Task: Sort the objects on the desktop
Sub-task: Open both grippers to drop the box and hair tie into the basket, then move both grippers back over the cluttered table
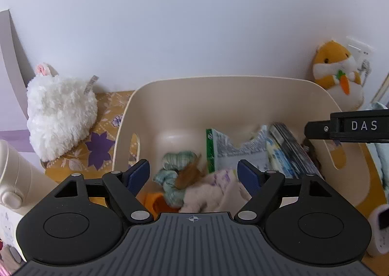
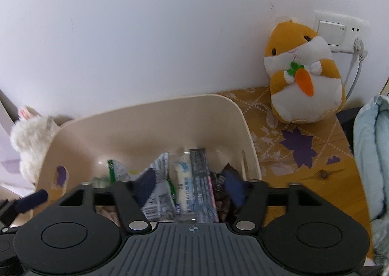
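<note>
A cream plastic bin [image 1: 184, 106] holds a teal scrunchie [image 1: 170, 174], a pale cloth [image 1: 211, 191], an orange item [image 1: 155, 200] and several packets [image 1: 233, 152]. My left gripper [image 1: 193, 174] hangs open and empty over the bin's near side, above the cloth and scrunchie. The right wrist view shows the same bin [image 2: 155, 125] with the packets [image 2: 187, 186] standing in it. My right gripper [image 2: 189, 186] is open over those packets, holding nothing. Its black body [image 1: 350, 127] shows at the right edge of the left view.
A white plush rabbit [image 1: 58, 115] sits left of the bin. An orange hamster plush [image 2: 304, 76] leans on the wall at the right, by a wall socket [image 2: 340, 30]. A cream cup [image 1: 17, 178] stands near left. Light blue fabric [image 2: 372, 154] lies far right.
</note>
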`<state>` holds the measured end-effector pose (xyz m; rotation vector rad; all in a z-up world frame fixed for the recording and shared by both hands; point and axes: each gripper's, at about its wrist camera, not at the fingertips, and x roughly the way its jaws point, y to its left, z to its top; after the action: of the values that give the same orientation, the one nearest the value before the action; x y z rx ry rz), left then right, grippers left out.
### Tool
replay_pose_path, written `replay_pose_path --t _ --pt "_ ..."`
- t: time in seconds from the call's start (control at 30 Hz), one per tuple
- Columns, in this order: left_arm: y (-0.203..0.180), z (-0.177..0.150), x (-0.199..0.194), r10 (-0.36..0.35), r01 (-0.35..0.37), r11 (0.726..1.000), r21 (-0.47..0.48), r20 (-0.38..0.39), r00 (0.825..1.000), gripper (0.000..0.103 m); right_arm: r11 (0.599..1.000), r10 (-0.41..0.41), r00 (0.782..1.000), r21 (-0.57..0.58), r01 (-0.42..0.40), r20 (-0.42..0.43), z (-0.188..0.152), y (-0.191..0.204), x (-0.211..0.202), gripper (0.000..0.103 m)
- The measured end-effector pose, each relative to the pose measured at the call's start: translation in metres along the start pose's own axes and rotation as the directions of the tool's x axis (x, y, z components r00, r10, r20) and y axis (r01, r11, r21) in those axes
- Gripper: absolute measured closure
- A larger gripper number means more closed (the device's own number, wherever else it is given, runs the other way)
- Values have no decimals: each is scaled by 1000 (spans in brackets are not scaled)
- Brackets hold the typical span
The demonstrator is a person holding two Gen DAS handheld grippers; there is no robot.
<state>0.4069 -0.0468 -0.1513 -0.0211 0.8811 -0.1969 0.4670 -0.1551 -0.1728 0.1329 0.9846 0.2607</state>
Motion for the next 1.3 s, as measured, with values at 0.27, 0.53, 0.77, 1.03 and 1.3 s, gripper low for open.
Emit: replay_pose_path --t 0.27,0.53,0.77,1.03,1.3 --pt "7 -17 -22 -31 31 1000 6 -7 999 22 989 79 995 121 -86 64 -24 -20 -30 2" --pt "13 -36 -56 -5 4 999 33 34 999 20 988 88 992 118 -98 88 -56 -36 -68 0" --pt "22 -62 -71 -91 91 996 5 -65 994 19 999 51 997 -8 -51 60 -98 -37 -85 0" --pt "14 -100 -78 -179 186 982 25 -163 970 19 989 56 998 -134 -60 -34 -152 -30 -90 0" --pt "-13 -117 -73 -243 261 963 65 -206 948 19 967 84 993 -235 -101 -83 -186 -29 -92 0"
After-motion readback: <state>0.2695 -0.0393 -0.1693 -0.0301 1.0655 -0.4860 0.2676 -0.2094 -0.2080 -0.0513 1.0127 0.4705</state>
